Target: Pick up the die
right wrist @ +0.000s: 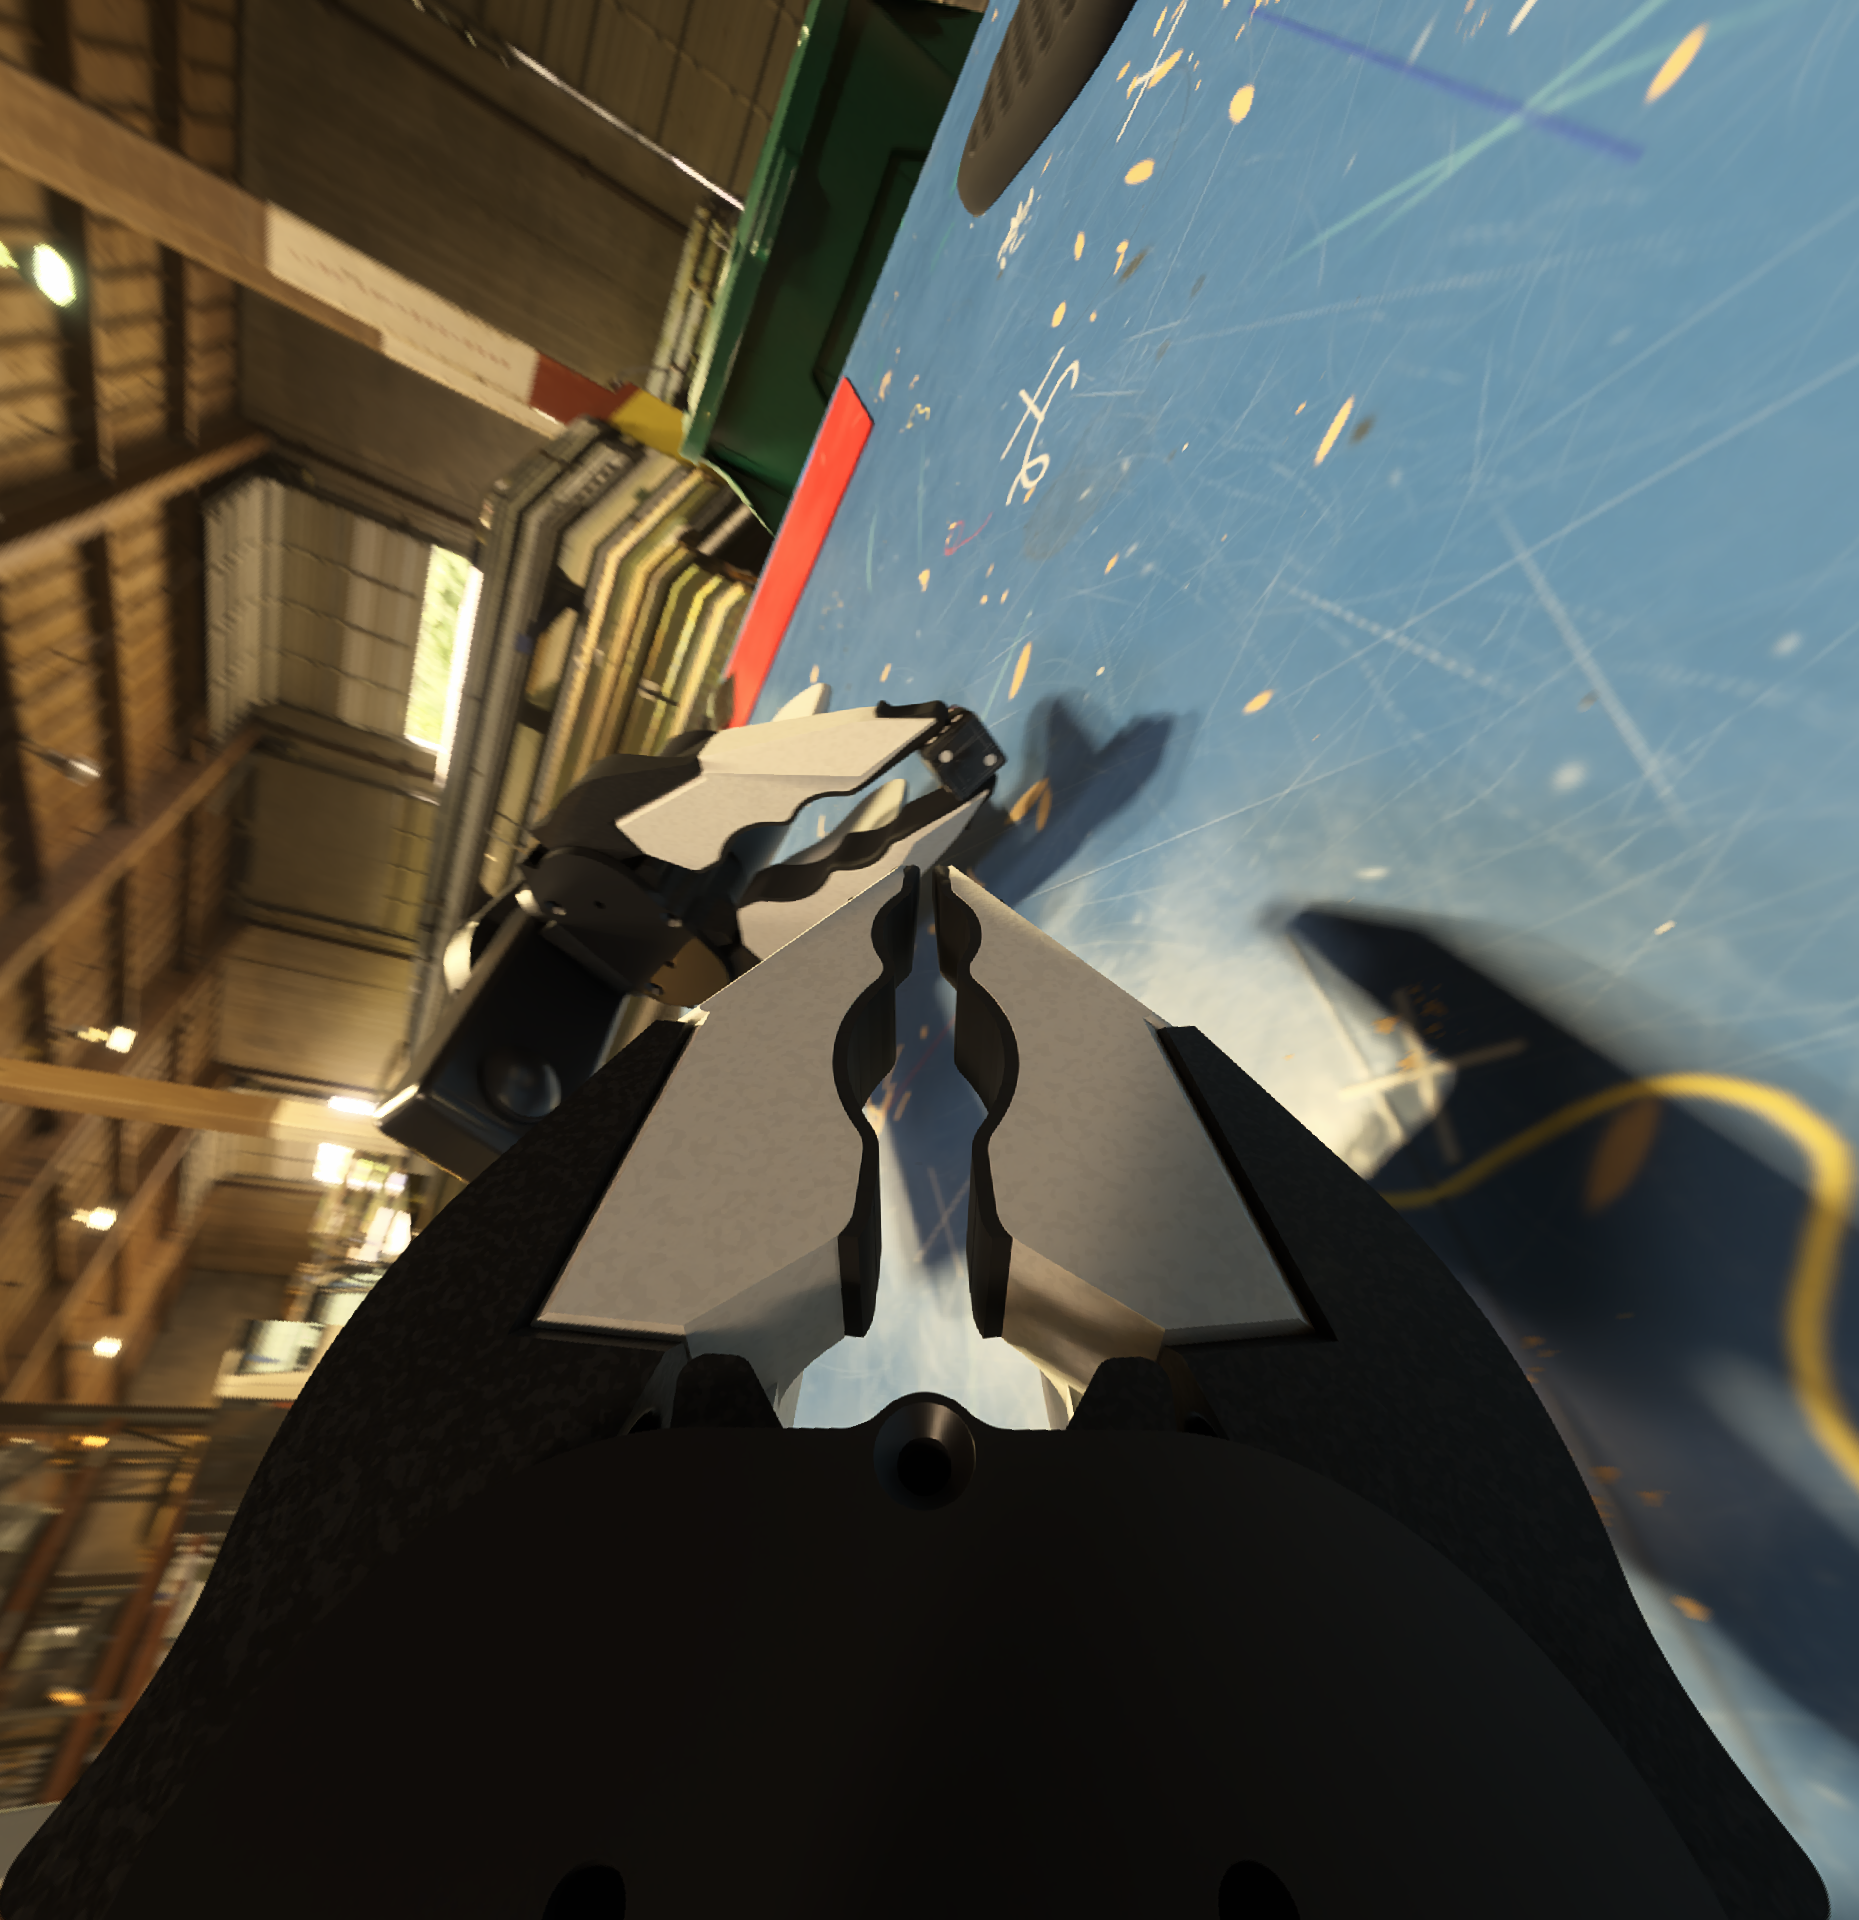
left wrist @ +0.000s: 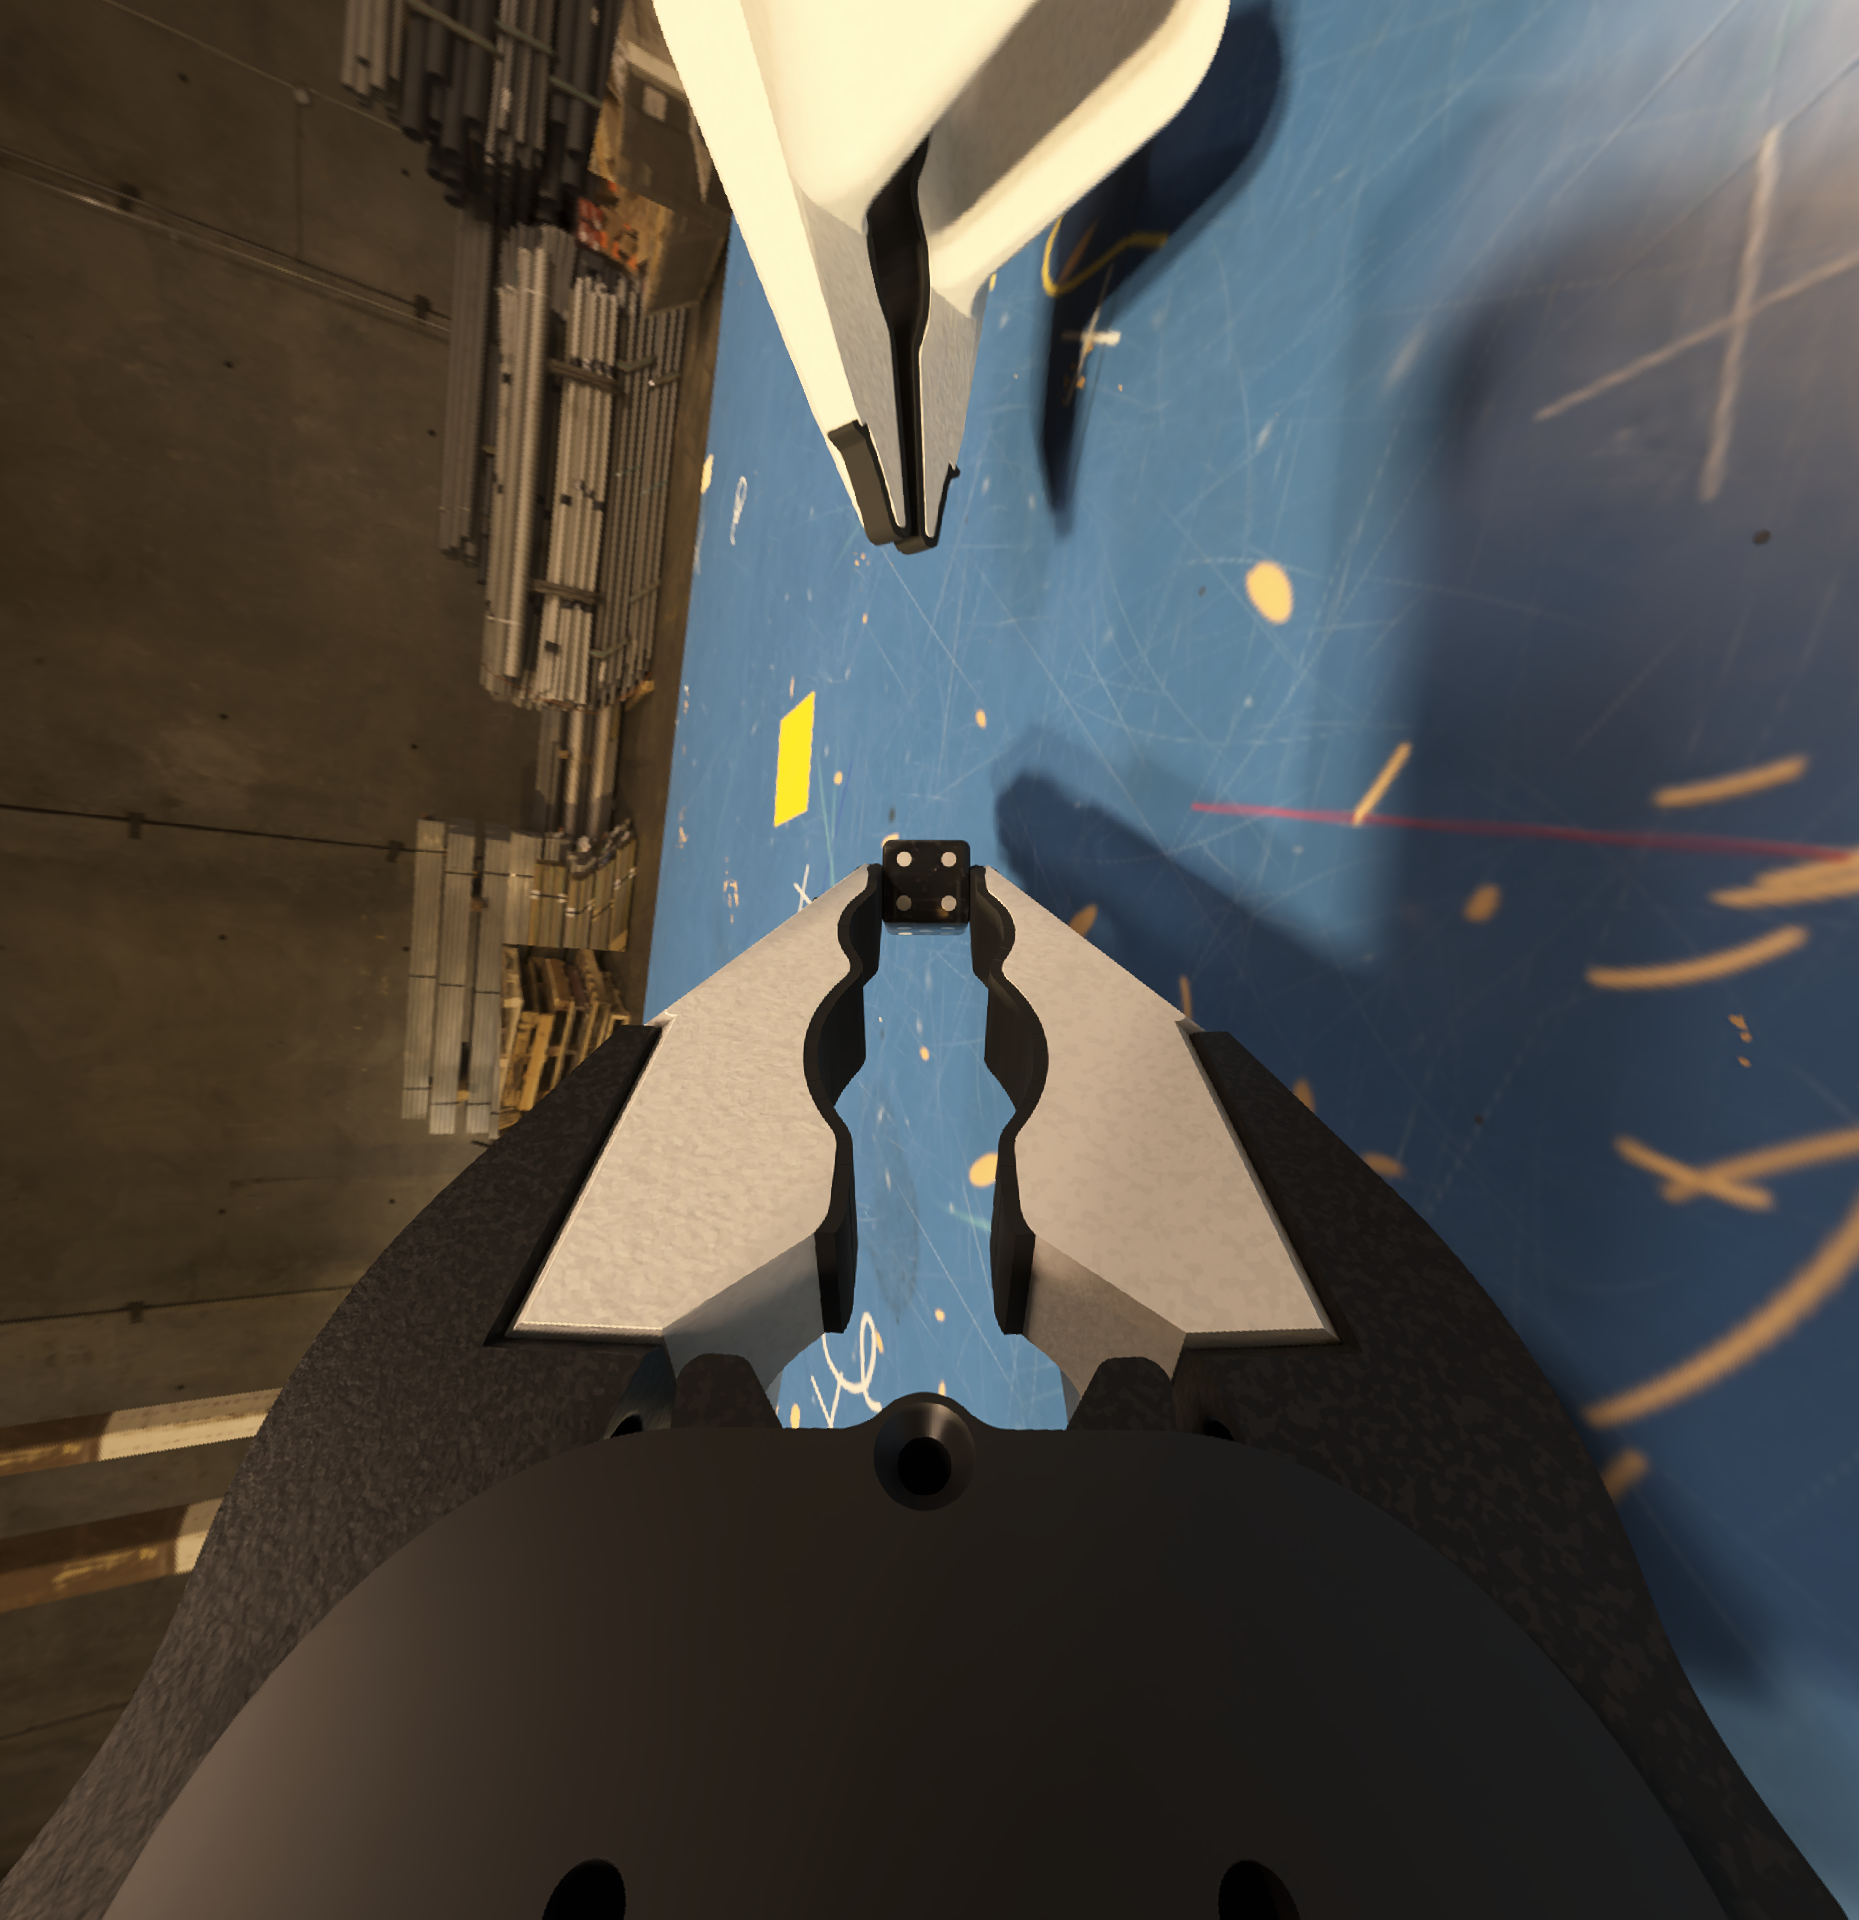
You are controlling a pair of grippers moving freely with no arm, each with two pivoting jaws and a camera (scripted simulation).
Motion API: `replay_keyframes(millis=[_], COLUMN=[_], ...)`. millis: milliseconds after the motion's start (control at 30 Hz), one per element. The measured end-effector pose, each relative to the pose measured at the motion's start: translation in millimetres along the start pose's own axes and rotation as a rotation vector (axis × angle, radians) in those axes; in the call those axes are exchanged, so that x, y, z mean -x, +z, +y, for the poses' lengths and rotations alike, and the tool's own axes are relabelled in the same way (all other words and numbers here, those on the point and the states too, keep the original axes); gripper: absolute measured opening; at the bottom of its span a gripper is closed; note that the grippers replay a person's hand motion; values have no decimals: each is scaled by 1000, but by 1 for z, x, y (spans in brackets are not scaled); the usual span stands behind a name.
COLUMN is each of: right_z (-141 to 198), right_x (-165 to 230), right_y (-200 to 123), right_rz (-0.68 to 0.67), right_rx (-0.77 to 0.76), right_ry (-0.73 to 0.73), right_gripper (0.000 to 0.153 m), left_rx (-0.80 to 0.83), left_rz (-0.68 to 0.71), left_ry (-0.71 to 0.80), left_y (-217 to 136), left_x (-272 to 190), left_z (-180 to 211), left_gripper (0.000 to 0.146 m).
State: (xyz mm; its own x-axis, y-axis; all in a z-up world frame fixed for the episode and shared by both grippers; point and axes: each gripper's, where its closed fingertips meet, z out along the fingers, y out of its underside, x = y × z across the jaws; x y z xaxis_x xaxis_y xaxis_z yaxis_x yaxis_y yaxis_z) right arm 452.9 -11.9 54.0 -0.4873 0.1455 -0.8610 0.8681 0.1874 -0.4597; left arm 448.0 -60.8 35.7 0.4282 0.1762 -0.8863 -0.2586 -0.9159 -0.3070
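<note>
**Die gripped at the tips, lift looks under way**

My left tongs point(left wrist: 925, 883) are clamped on the small black cube die with white pips point(left wrist: 926, 881), pinched right at the very ends of the two black-lined metal fingers. Its four-pip face looks back at me. In the right wrist view the same die point(right wrist: 964, 750) sits between those tips, and its shadow falls on the scratched blue desk point(right wrist: 1424, 520) a little apart from it, so I judge it is already off the surface, though only slightly.

My right tongs point(right wrist: 927, 883) carry nothing; their tips are drawn nearly together with a thin slit between them. From the left view they point(left wrist: 909, 530) hang above the desk point(left wrist: 1320, 675), apart from the die.

So the grasp is done, as I read it. What is left is raising the die clear. The hold is shallow, so a slip from the fingertips is the risk I would watch.
</note>
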Motion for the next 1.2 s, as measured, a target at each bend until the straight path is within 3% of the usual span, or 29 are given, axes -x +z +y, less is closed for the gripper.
replay_keyframes(millis=[167,367,600,933,1200], right_z=[-13,-15,-1,-8,-3], right_x=[-17,-13,11,4,1], right_y=[-2,14,18,19,26], right_rz=[171,190,-66,-116,-153], right_rx=[35,42,-36,-115,-110], right_ry=[-160,-166,160,439,528], right_gripper=[2,2,1,2,2], left_rx=[-14,-8,7,21,18], left_rz=[-77,-136,-234,-316,-300], left_ry=[92,184,275,279,318], left_y=[3,5,2,-2,2], left_x=[4,-1,2,9,8], left_z=[-11,-15,-12,-11,-12], left_gripper=[16,16,16,16,16])
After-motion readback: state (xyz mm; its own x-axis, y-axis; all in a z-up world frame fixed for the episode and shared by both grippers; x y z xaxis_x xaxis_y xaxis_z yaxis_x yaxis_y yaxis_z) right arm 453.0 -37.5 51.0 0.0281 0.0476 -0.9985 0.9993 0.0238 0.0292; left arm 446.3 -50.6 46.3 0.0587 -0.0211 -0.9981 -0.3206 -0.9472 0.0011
